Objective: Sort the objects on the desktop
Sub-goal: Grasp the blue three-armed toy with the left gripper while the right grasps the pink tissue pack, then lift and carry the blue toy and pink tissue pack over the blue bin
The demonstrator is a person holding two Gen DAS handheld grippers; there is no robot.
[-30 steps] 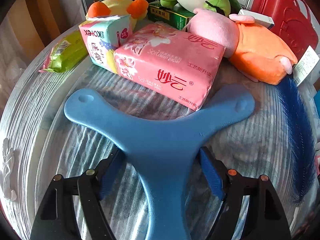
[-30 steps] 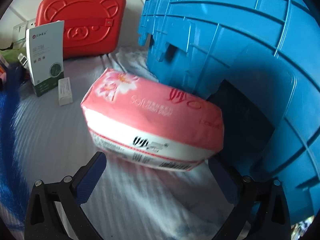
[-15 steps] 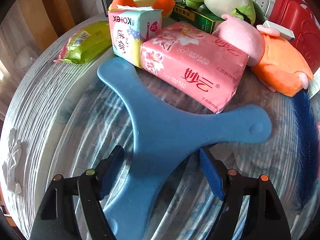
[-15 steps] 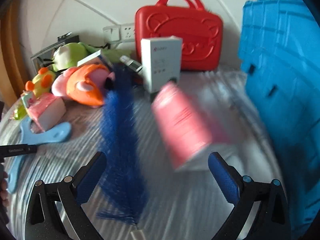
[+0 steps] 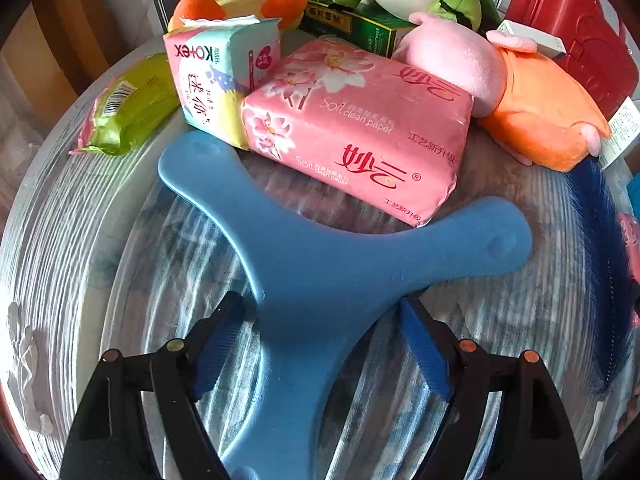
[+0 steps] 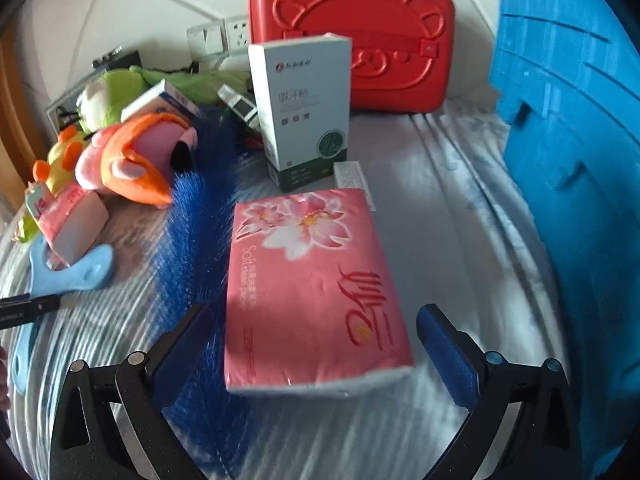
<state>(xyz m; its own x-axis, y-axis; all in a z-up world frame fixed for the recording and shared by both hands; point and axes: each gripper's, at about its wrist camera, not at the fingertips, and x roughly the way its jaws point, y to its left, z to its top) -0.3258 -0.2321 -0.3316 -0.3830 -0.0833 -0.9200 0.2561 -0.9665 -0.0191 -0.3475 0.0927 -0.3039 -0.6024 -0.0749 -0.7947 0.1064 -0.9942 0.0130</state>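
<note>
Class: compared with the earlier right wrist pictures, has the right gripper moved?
Yes. The right gripper swung away from the blue crate, now at the view's right edge; the red case now sits centred.

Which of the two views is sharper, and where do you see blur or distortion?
Left wrist view: sharp, the print on the pink tissue pack is readable; fisheye curves the table edge. Right wrist view: softer, the white box text is smeared and the tablecloth streaked.

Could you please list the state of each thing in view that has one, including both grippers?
Left gripper: open, astride the blue three-armed plastic piece, pads not pressing it.
Right gripper: open, pink tissue pack lying flat between its fingers, untouched.
Red case: closed, upright.
White box: upright, closed.
Blue crate: tipped on its side.
Blue brush: lying flat.
</note>
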